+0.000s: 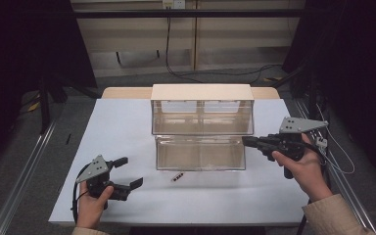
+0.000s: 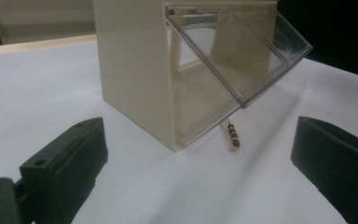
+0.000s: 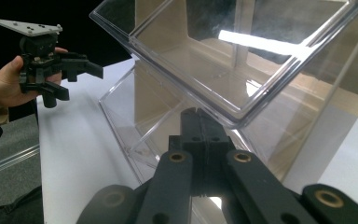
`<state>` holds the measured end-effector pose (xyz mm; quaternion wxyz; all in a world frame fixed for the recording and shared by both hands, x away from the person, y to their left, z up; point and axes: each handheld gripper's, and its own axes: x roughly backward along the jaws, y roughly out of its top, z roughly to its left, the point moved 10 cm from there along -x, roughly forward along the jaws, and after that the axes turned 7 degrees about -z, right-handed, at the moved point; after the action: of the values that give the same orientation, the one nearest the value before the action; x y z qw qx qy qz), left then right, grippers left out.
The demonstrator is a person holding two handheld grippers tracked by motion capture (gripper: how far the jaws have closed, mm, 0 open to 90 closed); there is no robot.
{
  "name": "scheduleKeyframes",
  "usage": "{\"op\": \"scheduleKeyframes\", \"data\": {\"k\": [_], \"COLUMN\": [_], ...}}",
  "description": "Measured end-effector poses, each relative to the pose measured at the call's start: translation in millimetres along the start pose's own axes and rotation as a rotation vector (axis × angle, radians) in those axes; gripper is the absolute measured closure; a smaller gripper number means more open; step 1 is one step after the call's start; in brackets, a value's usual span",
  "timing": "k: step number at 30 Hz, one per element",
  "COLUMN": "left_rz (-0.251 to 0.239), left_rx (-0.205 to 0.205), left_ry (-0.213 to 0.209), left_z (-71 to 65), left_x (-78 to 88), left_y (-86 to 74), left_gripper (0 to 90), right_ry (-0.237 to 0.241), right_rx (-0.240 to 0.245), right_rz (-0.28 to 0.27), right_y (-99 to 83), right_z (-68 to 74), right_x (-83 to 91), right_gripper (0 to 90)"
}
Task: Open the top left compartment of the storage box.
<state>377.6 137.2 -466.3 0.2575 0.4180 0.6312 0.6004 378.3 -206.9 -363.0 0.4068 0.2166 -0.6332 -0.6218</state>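
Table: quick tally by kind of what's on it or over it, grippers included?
Grippers: 2, left open, right shut at the bin's edge.
Cabinet: 1.
Clear tilt-out bin: 1.
Resistor: 1.
Total: 5.

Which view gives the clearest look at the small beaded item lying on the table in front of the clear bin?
The left gripper view: the beaded item lies close between the open jaws, just off the clear bin's lower edge, its dark beads distinct. In the high view it is a tiny mark on the white table.
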Motion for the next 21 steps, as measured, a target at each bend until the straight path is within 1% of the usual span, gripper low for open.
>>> {"op": "scheduleKeyframes", "data": {"k": [2,6,9,11,12,13,15,18,19,21], "left_rz": [0.002,0.011,0.013,0.012,0.012,0.012,0.012,0.014,0.013,0.015], "left_rx": [0.001,-0.002,-0.004,-0.003,-0.003,-0.002,0.001,0.001,0.001,0.006], "left_ry": [-0.003,-0.005,-0.005,-0.005,-0.005,-0.005,-0.005,-0.007,-0.008,-0.009], "left_z": [-0.1,-0.5,-0.3,-0.3,-0.3,-0.3,-0.5,-0.8,-0.9,-1.3], "left_x": [-0.4,-1.2,-1.4,-1.3,-1.3,-1.2,-1.6,-1.8,-2.0,-2.3], "left_y": [-0.4,-1.6,-1.9,-1.6,-1.6,-1.7,-1.9,-2.1,-2.1,-2.4], "left_gripper": [3.3,3.3,3.3,3.3,3.3,3.3,3.3,3.3,3.3,3.3], "right_ry": [-0.001,0.017,0.022,0.028,0.021,0.021,0.019,0.019,0.019,0.017], "right_rx": [0.013,0.024,0.025,0.02,0.005,0.005,0.006,0.0,0.009,0.012], "right_rz": [0.005,0.01,0.011,0.001,-0.022,-0.022,-0.041,-0.044,-0.04,-0.033], "right_y": [0.3,2.2,3.0,4.6,8.0,8.0,12.5,15.6,16.7,18.4], "right_z": [0.6,3.9,5.2,6.5,6.5,6.5,5.8,5.1,4.9,4.9], "right_x": [-0.6,-1.8,-2.4,-2.5,-1.9,-1.9,-0.8,0.2,0.5,0.6], "right_gripper": [90.0,90.0,90.0,90.0,90.0,90.0,90.0,90.0,90.0,90.0]}}
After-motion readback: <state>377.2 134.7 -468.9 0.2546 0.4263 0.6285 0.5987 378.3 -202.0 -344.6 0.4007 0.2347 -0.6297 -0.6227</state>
